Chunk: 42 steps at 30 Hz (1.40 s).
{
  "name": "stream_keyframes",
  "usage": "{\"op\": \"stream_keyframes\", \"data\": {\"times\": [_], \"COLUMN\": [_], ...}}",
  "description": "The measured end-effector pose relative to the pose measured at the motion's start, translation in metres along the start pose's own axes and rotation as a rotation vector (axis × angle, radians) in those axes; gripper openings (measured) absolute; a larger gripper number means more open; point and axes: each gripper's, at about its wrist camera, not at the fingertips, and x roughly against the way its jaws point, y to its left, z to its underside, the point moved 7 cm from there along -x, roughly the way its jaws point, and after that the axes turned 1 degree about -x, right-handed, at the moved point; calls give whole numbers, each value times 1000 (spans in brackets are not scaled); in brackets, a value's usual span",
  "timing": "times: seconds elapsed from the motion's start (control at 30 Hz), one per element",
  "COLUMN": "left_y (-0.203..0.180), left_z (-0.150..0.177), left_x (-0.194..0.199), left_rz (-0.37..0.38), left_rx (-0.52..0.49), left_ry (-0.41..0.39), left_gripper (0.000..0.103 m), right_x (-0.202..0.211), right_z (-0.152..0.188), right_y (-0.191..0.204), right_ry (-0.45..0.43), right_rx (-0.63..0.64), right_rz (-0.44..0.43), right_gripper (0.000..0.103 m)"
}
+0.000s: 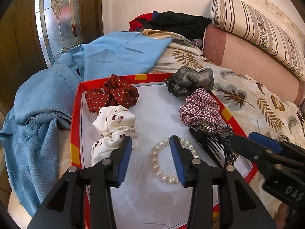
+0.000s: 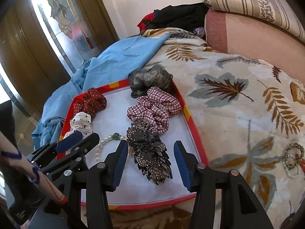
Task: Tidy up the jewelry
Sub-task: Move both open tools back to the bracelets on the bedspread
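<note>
Pearl beads on the bracelet (image 1: pixel 172 162) lie in a loose ring on the white floor of the red-rimmed tray (image 1: pixel 76 106), near the tray's front edge. The left gripper (image 1: pixel 151 143) hangs over it with fingers spread and holding nothing, one tip resting over the strand's far arc. The right gripper (image 2: pixel 150 148) is likewise spread and empty, straddling the sequinned hair comb (image 2: pixel 150 152) that lies just right of the bracelet inside the tray. Judgement: the bracelet is light, limp and slippery, likely to sag or roll from the pads, so a pinch across one short run of beads would serve better than a grab at the whole loop. The comb looks stiff but delicate in its teeth and trim, and is best taken across its decorated spine. Count within the tray: four fabric scrunchies, namely red dotted (image 1: pixel 112 93) and cherry-print white (image 1: pixel 114 124) along the left rim, grey (image 1: pixel 188 83) and checked (image 1: pixel 200 106) along the right rim; one bracelet; one comb. One further small beaded ornament (image 2: pixel 292 155) lies outside the tray on the leaf-print blanket (image 2: pixel 238 114).
</note>
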Motion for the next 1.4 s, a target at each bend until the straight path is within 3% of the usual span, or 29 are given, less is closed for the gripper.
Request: {"op": "stream_keyframes", "data": {"times": [0.13,1.4], "left_y": [-1,-40], "left_z": [-2,-10], "left_x": [5,32], "left_rz": [-6,29], "left_rx": [-2,-59], "left_ry": [-19,-133], "left_gripper": [51,57], "right_x": [10,82], "right_z": [-1,37], "right_y": [-5,-79], "right_ry": [-15,-59], "right_rx": [-22,-163], "right_rz": [-5,41], "right_gripper": [54,55]}}
